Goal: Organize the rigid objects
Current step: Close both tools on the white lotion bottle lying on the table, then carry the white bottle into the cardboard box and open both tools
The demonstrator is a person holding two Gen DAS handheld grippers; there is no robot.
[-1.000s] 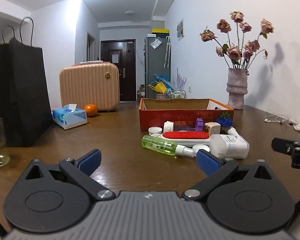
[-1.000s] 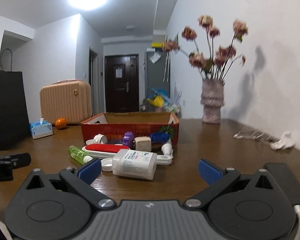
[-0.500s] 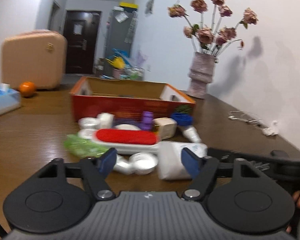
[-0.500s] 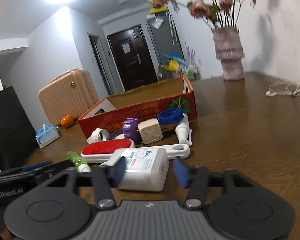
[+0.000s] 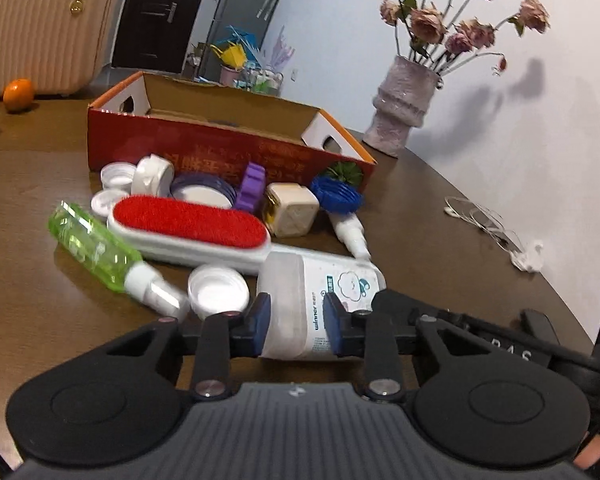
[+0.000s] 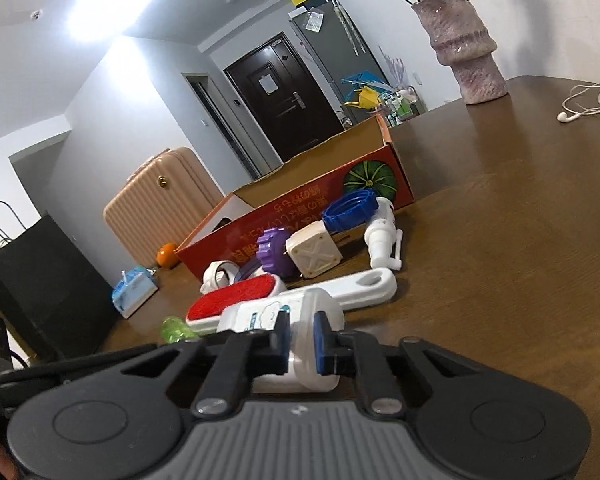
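Both your tongs are closing on the bottle (image 5: 320, 280): left (image 5: 296, 330) at its middle, right (image 6: 300, 338) at its end.

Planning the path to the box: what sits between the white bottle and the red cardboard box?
In the left wrist view, the red lint brush, cream cube and blue cap lie between the white bottle and red box.

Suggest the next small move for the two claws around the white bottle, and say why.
Probably finish closing, then lift it toward the red box. The white bottle lies on the table; the left claw brackets its body, the right claw its cap end, both closing. The box behind the clutter stands open.
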